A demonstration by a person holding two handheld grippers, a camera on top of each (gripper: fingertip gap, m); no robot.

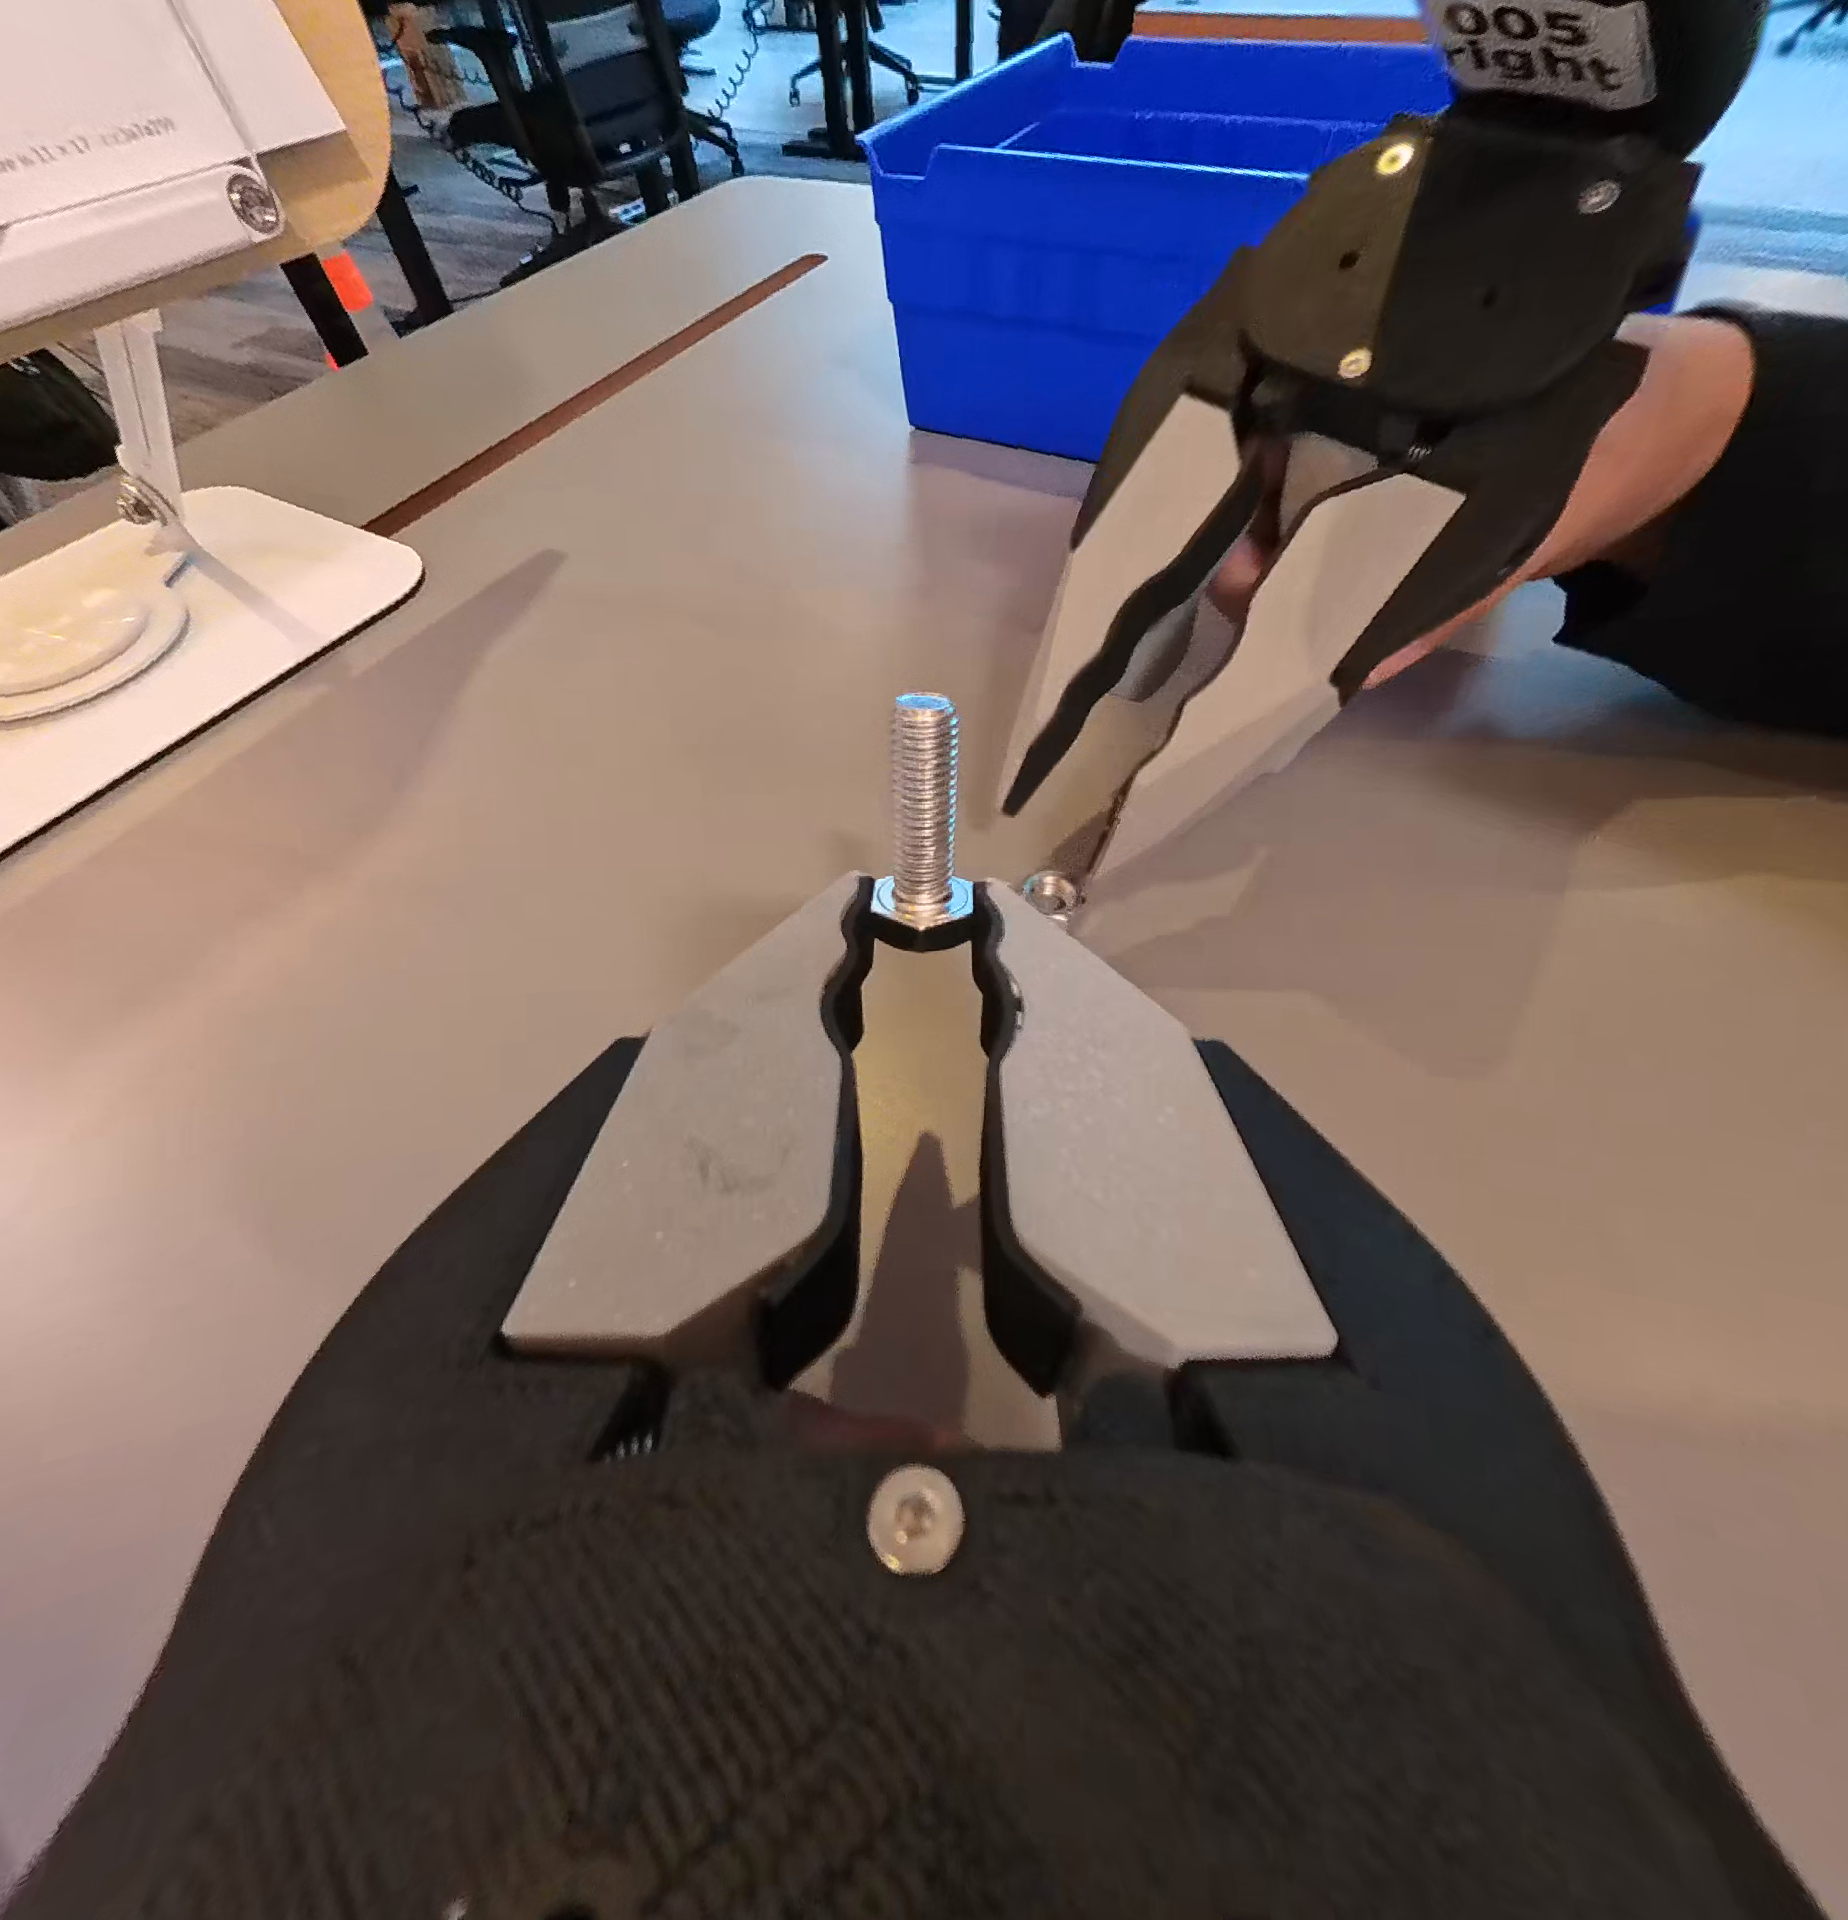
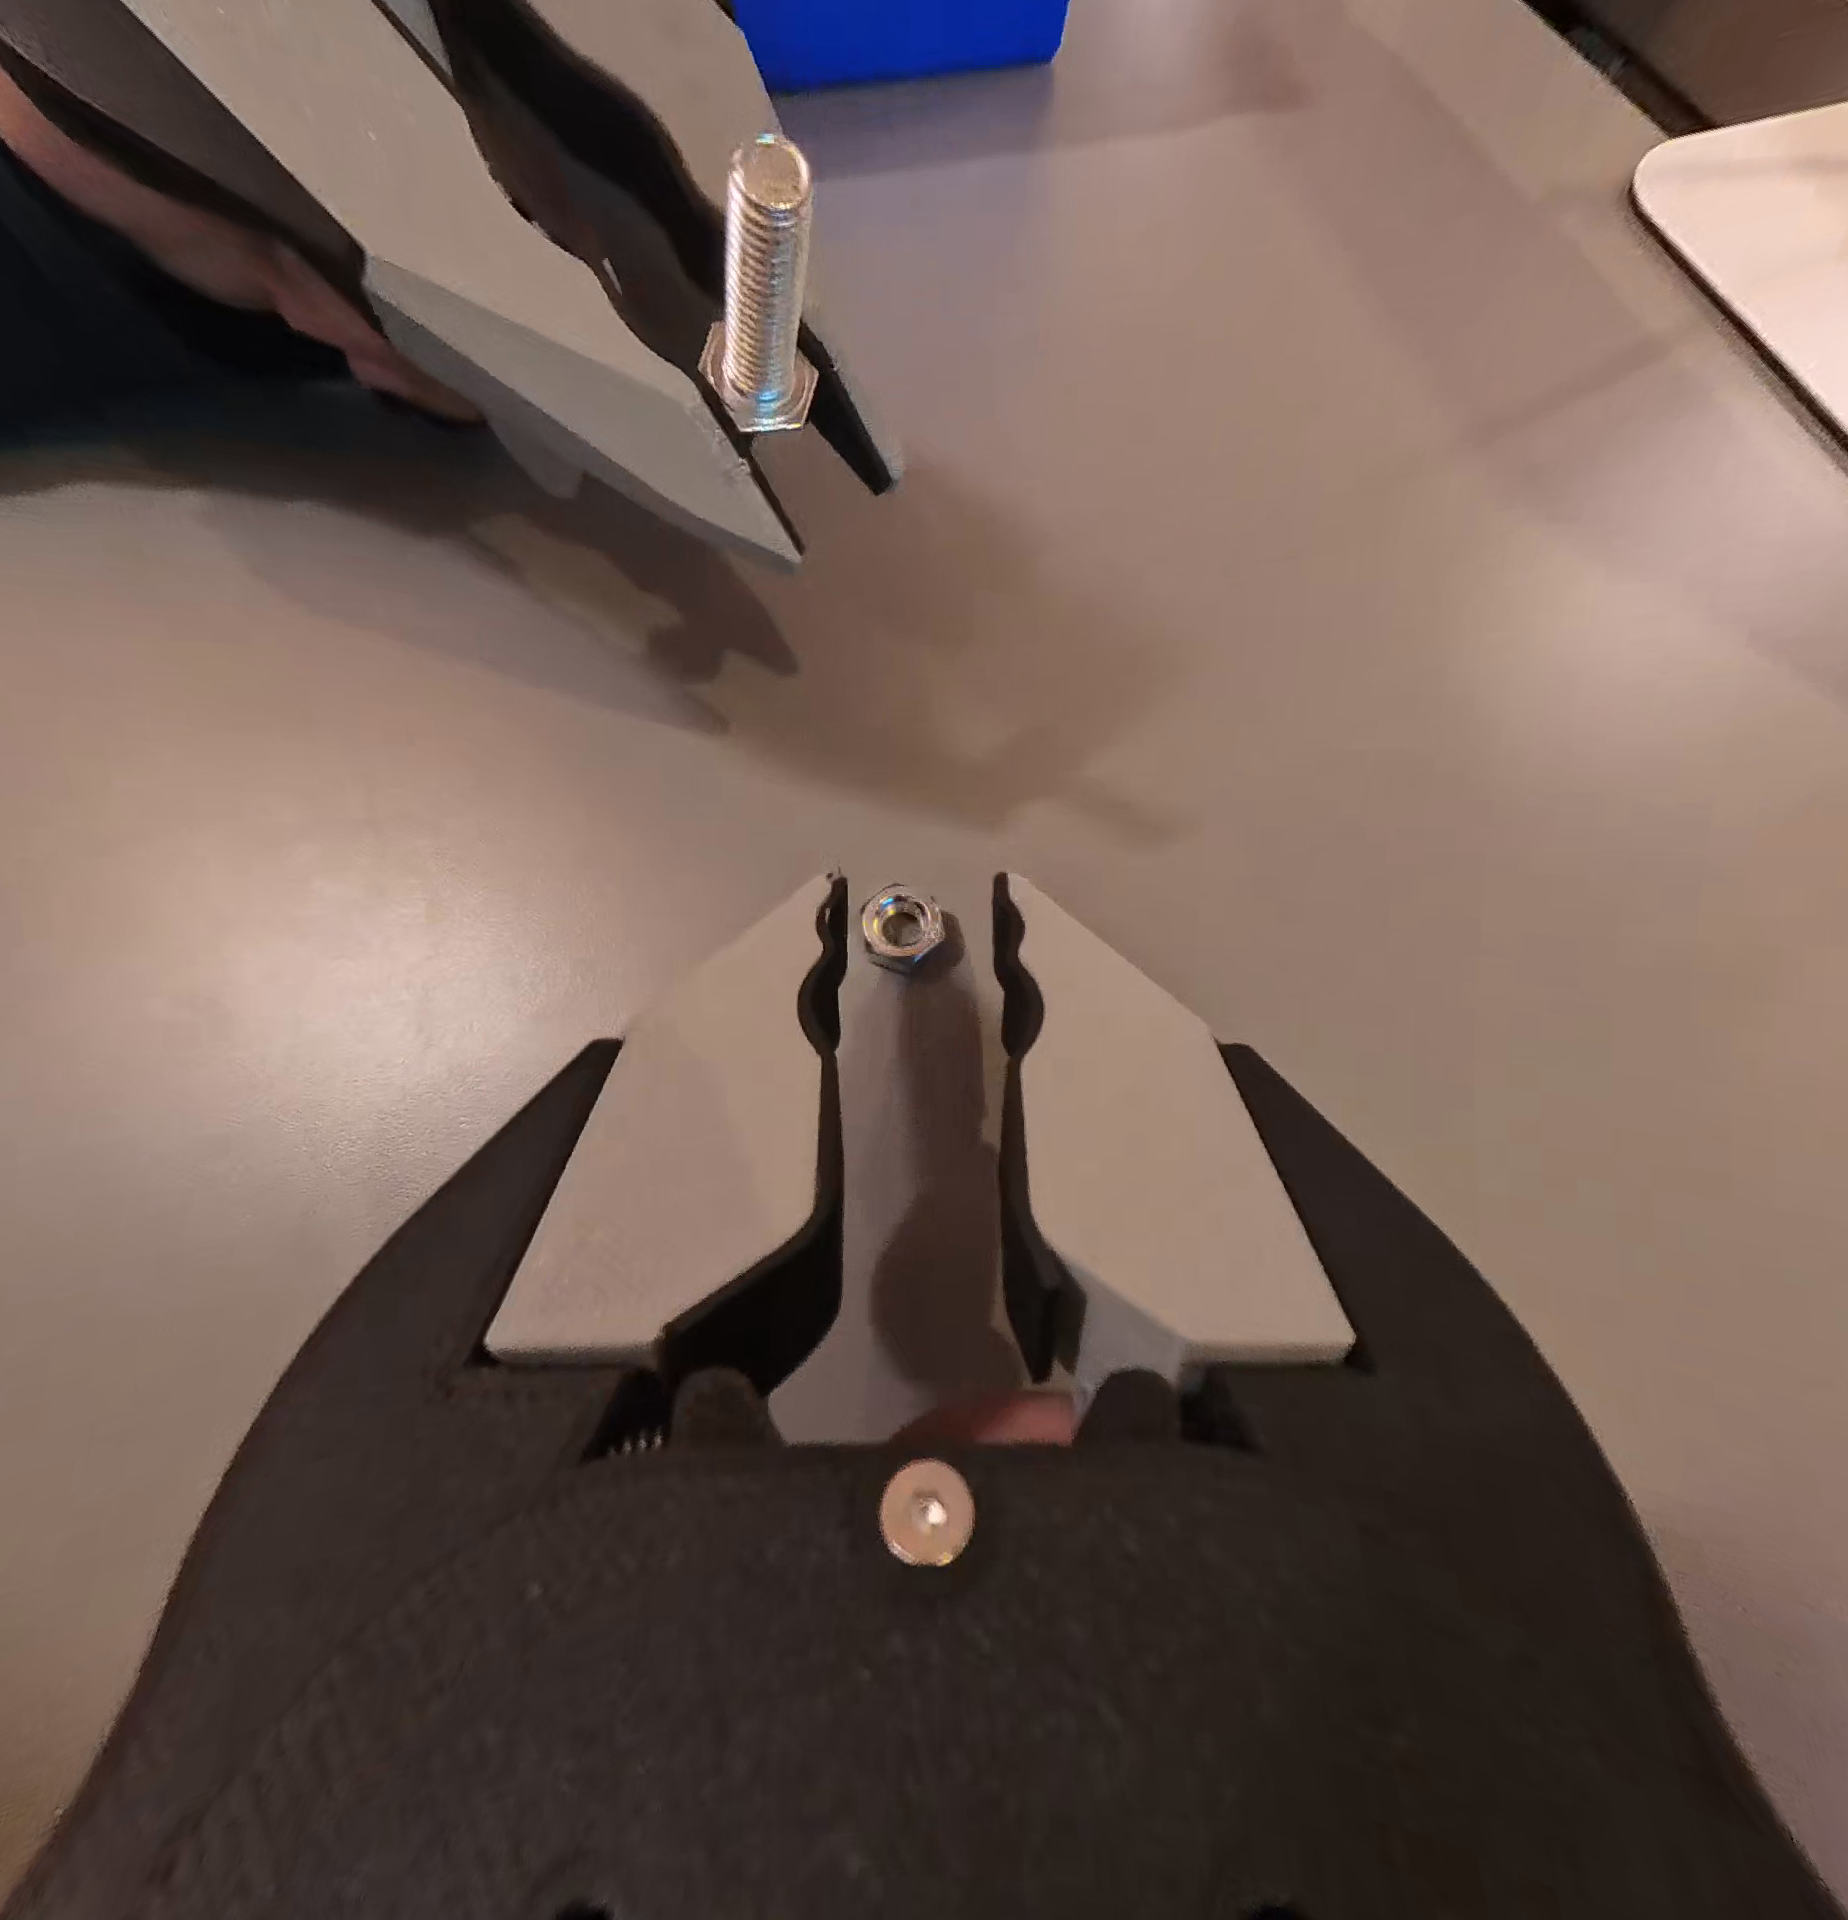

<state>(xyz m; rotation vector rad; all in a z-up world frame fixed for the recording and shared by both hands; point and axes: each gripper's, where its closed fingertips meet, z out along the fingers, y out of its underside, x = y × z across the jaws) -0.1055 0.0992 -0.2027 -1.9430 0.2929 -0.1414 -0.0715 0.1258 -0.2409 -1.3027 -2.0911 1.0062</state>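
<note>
The left gripper (image 1: 920, 914) has its two grey-padded fingers pinched on the hexagonal head of a silver threaded steel bolt (image 1: 924, 800) — the shank stands upright above the fingertips, threads fully showing. From the right wrist view the same bolt (image 2: 762, 301) leans slightly, its hex head wedged between the black inner edges of the left gripper's fingertips (image 2: 795, 436), held clear above the table with its shadow lying below.

The right gripper (image 2: 915, 894) comes down at a slant towards the smooth grey-beige tabletop (image 1: 587, 779), fingers parted. A small silver hex nut (image 2: 897, 927) lies flat on the table between its fingertips, nearer the left-hand pad, with a gap still visible on the other side; whether the near pad touches it I cannot tell. In the left wrist view that nut (image 1: 1050, 891) peeks out just beside the left gripper's tip, under the right gripper's pointed black fingers (image 1: 1045, 748).

A person's hand in a dark sleeve (image 1: 1668, 457) grips the right gripper's body. Behind it a blue plastic bin (image 1: 1055, 270) stands on the table. Off to the far left, a white stand with a rounded flat base (image 1: 224, 603) holds up a white sheet.
</note>
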